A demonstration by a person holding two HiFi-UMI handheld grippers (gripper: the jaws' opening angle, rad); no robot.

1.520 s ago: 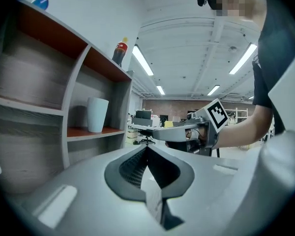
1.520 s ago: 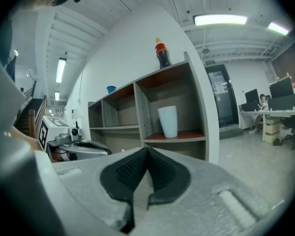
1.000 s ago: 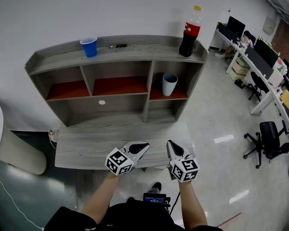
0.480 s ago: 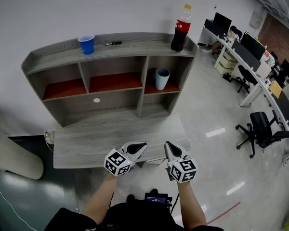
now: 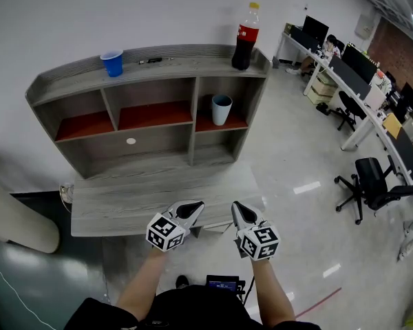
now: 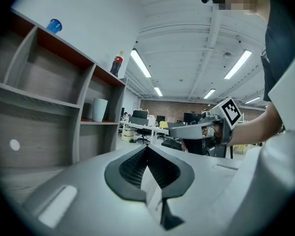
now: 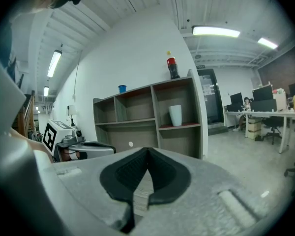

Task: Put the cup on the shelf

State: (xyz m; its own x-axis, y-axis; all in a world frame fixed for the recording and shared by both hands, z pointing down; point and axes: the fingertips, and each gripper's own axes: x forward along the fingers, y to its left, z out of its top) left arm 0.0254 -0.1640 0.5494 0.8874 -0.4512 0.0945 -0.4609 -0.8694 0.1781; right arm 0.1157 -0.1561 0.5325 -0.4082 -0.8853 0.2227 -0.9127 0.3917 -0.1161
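Observation:
A pale cup (image 5: 221, 109) stands upright in the right compartment of the grey shelf unit (image 5: 76, 80); it also shows as the cup (image 6: 100, 109) and the cup (image 7: 175, 115) in the two gripper views. My left gripper (image 5: 195, 205) and right gripper (image 5: 237, 207) hover side by side over the desk's front edge, well short of the shelf. Both are shut with nothing between their fingers. The left gripper (image 6: 147, 147) and right gripper (image 7: 147, 152) each show their tips meeting.
A blue cup (image 5: 111, 63), a small dark item and a cola bottle (image 5: 243, 38) stand on the shelf top. The grey desk (image 5: 124, 201) carries the shelf. A white rounded object (image 5: 14, 218) is at the left. Office chairs (image 5: 368, 184) and desks are to the right.
The shelf and desk have slid left in the head view. Both grippers have drifted a little nearer the desk's front edge, still shut. The cup has not moved in its compartment.

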